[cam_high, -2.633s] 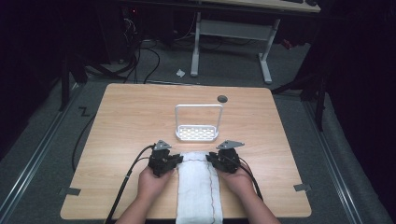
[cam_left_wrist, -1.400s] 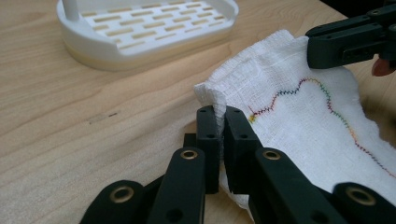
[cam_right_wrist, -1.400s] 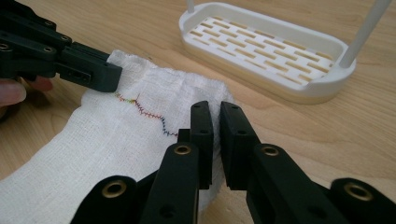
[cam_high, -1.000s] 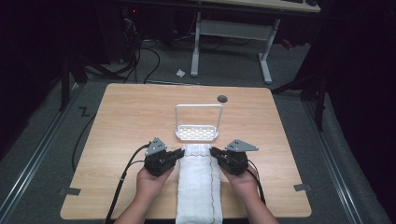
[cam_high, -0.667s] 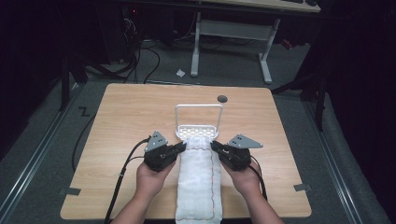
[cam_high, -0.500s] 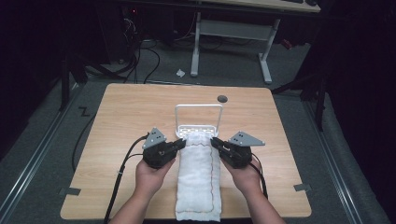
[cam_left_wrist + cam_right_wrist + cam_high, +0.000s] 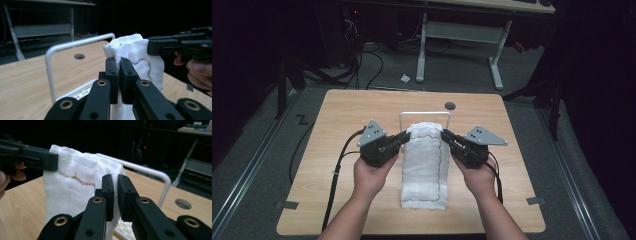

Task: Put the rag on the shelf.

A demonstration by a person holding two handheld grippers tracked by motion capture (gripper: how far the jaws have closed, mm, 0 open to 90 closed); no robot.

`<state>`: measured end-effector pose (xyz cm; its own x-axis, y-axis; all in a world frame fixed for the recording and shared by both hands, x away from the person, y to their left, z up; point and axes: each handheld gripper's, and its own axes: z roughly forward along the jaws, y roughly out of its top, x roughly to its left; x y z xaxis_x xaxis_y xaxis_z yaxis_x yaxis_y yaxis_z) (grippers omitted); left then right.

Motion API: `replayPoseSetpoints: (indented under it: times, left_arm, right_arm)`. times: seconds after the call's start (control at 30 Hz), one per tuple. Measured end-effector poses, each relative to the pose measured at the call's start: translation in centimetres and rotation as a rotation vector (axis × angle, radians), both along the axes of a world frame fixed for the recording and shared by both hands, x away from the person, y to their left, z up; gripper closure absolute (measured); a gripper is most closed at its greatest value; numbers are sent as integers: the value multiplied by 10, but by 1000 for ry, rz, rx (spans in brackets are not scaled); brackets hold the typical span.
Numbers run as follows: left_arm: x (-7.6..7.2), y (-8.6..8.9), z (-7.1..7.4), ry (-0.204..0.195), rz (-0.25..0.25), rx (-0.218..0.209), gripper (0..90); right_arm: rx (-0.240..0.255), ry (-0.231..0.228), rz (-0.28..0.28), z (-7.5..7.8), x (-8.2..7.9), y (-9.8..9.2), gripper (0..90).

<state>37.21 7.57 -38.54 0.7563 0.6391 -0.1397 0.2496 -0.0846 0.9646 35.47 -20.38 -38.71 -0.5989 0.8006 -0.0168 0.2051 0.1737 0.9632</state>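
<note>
Both grippers, left (image 7: 403, 138) and right (image 7: 446, 136), are clenching the towel's (image 7: 424, 165) far corners; the rack's (image 7: 424, 114) bar is lying just beyond.

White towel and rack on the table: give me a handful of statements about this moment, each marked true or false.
1. Both the left gripper and the right gripper are shut on the white towel. True.
2. The towel lies flat on the table. False: its far end is lifted, its near end rests on the table.
3. The white wire rack stands beyond the towel. True.
4. The towel is plain white. False: coloured stitching runs along it.
</note>
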Motion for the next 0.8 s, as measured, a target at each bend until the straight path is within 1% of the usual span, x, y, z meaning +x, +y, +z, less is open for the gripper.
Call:
replayPoseSetpoints:
  times: [0.13,0.17,0.23,0.37,0.4,0.43,0.5,0.6,0.73,0.8]
  left_arm:
    - [1,-2,13,-29,2,7,865]
    - [2,-2,16,-36,2,6,865]
    - [3,-2,23,-49,5,6,865]
    - [3,-2,37,-79,7,6,865]
    - [4,-2,40,-87,8,4,866]
    - [4,-3,43,-91,8,1,865]
    - [6,-3,50,-107,9,4,866]
    - [7,-2,60,-123,8,-5,866]
    - [9,-4,67,-143,8,1,866]
    - [10,-4,69,-144,7,3,866]
  right_arm:
    - [8,-20,-5,11,1,0,845]
    - [11,-35,-7,17,2,-1,844]
    - [15,-40,-8,20,2,-1,844]
    - [20,-73,-14,32,1,-2,845]
    - [25,-81,-17,38,1,-2,845]
    - [25,-81,-17,38,1,-2,845]
    - [28,-100,-22,44,2,-3,845]
    - [33,-118,-28,54,2,-4,845]
    - [36,-133,-30,63,3,-6,845]
    - [38,-134,-32,66,3,-6,845]
